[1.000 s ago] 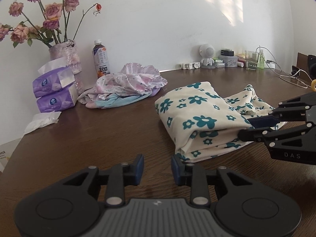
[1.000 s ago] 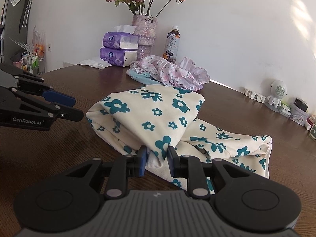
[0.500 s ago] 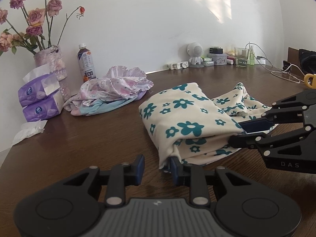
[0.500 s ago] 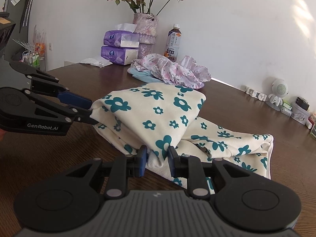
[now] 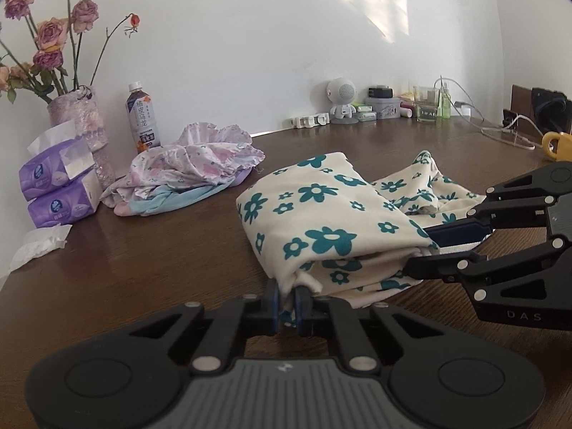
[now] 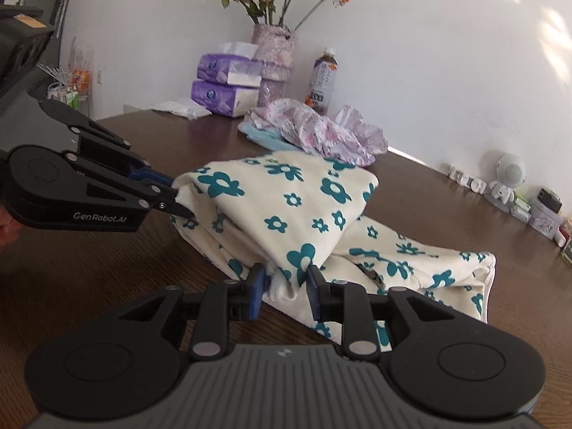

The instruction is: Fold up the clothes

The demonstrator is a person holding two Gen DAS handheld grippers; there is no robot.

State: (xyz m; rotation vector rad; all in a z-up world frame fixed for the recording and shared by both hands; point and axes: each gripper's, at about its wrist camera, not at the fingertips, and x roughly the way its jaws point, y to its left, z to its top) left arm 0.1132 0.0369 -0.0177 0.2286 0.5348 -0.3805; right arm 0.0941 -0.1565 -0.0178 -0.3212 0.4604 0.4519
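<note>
A cream garment with teal flowers point(image 5: 321, 214) lies folded over on the brown table point(image 5: 143, 268). My left gripper point(image 5: 286, 302) is shut on the garment's near corner, which bunches between its blue pads. In the right wrist view the left gripper point(image 6: 180, 202) pinches the fold's left end. My right gripper point(image 6: 284, 286) is shut on a thick fold at the garment's point(image 6: 286, 196) front edge. From the left wrist view the right gripper point(image 5: 425, 250) comes in from the right, one finger above the fold and one below it. The held edge sits slightly raised off the table.
A pile of pink and blue clothes point(image 5: 193, 164) lies behind the garment. A bottle point(image 5: 142, 121), a flower vase point(image 5: 82, 125) and tissue packs point(image 5: 57, 186) stand at the back left. Small items point(image 5: 379, 107) line the wall. A yellow mug point(image 5: 556, 144) is far right.
My left gripper moved in to the garment's near corner and shut on it. The right gripper kept its hold on the front edge, and the fold has lifted a little.
</note>
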